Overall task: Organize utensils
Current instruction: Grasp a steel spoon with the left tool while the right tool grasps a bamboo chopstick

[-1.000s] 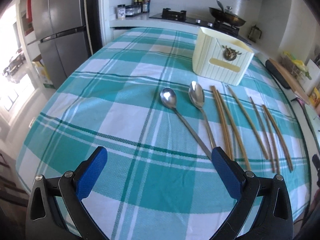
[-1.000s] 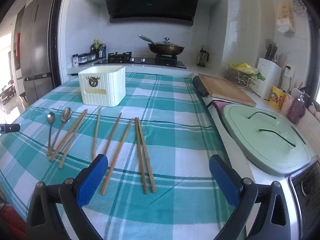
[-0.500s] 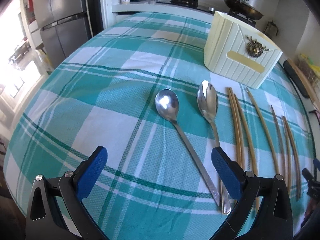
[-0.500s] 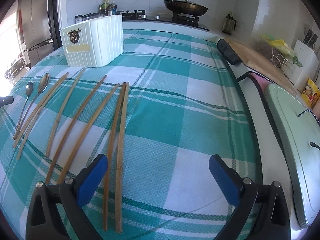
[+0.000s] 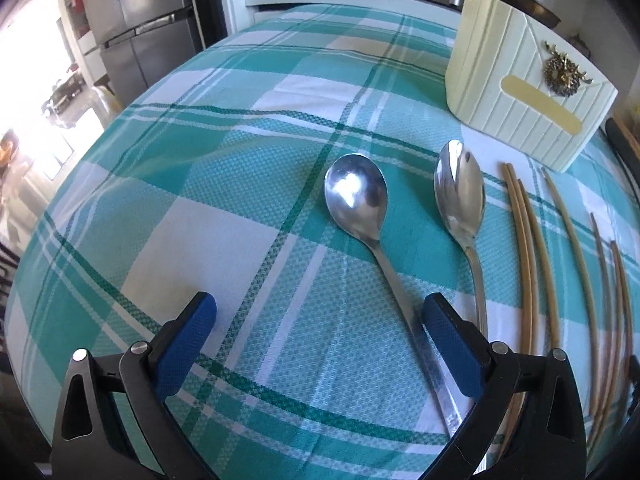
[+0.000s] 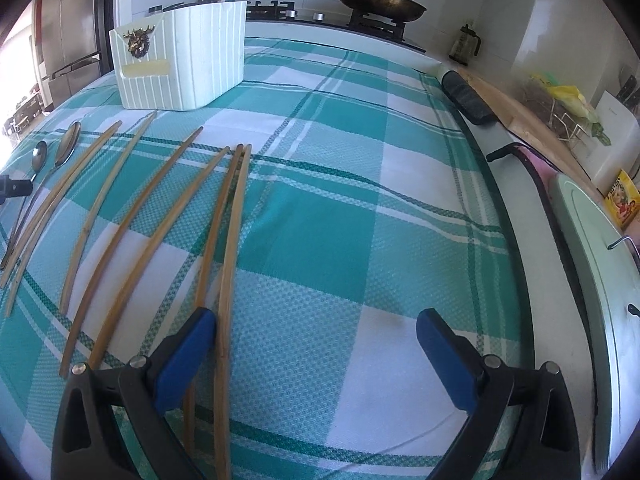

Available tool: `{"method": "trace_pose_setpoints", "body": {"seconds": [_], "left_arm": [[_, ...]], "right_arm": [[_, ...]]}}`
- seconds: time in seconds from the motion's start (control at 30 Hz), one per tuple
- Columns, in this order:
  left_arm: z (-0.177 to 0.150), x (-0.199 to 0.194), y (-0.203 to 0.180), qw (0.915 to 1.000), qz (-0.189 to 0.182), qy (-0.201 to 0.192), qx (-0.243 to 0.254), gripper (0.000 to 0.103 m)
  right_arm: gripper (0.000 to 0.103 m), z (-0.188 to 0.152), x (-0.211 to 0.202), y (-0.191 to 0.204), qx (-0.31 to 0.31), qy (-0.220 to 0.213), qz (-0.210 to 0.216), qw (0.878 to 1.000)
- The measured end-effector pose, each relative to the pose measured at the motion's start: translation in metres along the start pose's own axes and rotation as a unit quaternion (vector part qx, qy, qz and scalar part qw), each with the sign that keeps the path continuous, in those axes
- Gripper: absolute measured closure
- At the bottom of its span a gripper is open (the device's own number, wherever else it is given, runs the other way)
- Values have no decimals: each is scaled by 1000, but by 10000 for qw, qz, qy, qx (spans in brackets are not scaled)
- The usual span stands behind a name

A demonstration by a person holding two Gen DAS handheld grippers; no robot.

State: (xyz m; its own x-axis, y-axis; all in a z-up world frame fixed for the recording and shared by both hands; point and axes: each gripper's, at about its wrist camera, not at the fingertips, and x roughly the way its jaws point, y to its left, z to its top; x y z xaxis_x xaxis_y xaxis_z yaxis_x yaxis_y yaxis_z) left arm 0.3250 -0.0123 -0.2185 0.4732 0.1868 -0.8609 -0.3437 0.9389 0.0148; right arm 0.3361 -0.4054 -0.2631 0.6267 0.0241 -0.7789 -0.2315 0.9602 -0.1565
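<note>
Teal-white plaid tablecloth (image 5: 248,184), silver spoons (image 5: 360,208)

Daylight is admitted from the far left, where the view is blown out. Glare is seen on the spoon bowls (image 5: 356,196). Edges are bent and vignetted; the chopsticks (image 5: 612,320) are blurred.

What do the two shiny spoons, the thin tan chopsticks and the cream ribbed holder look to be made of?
Shiny spoons: polished metal, likely stainless steel, with mirror-like reflections. Thin tan chopsticks: probably bamboo or wood, matte with faint grain. Cream ribbed holder: likely plastic, smooth moulded ribs, though ceramic is possible.
</note>
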Motion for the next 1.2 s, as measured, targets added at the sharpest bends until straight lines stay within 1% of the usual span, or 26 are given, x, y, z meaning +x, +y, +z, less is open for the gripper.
{"method": "trace_pose_setpoints", "body": {"seconds": [0.17,0.4,0.47,0.53,0.57,0.63,0.67,0.7,0.73,0.8,0.87,0.9,1.0,1.1,1.2], "left_arm": [[-3,-3,10,9997,-24,48,248,0],[-5,-8,43,9972,104,220,712,0],[-5,-9,45,9960,88,217,858,1],[-6,-8,40,9937,-9,189,1103,1],[-7,-8,36,9922,-55,152,1238,1],[-6,-7,26,9890,-133,66,1475,0],[-4,-7,22,9877,-168,27,1555,0],[-2,-5,19,9867,-223,3,1613,0],[1,-3,16,9858,-292,-20,1652,0],[7,2,13,9852,-394,-80,1668,0],[14,7,12,9853,-525,-58,1624,0],[18,10,13,9855,-593,-28,1592,0],[26,16,15,9857,-748,86,1506,0],[26,17,16,9851,-788,134,1522,2],[28,16,9,9832,-846,146,1609,5]], "right_arm": [[2,3,1,3,70,-7,-170,9998],[2,4,0,3,143,151,-346,9992],[2,3,-1,4,150,185,-352,9991],[2,5,1,4,121,209,-327,9992],[4,7,1,5,93,212,-278,9993],[21,12,3,6,9,224,-56,9997],[26,15,5,7,-22,233,78,9997],[34,19,8,7,-45,262,200,9994],[43,24,11,6,-45,283,343,9990],[56,35,17,7,-68,286,498,9983],[61,46,24,11,-169,262,520,9982],[70,52,28,13,-207,255,618,9976],[71,68,40,15,-236,267,702,9969],[71,83,51,12,-122,433,669,9967],[71,91,55,13,-175,577,655,9960]]}}
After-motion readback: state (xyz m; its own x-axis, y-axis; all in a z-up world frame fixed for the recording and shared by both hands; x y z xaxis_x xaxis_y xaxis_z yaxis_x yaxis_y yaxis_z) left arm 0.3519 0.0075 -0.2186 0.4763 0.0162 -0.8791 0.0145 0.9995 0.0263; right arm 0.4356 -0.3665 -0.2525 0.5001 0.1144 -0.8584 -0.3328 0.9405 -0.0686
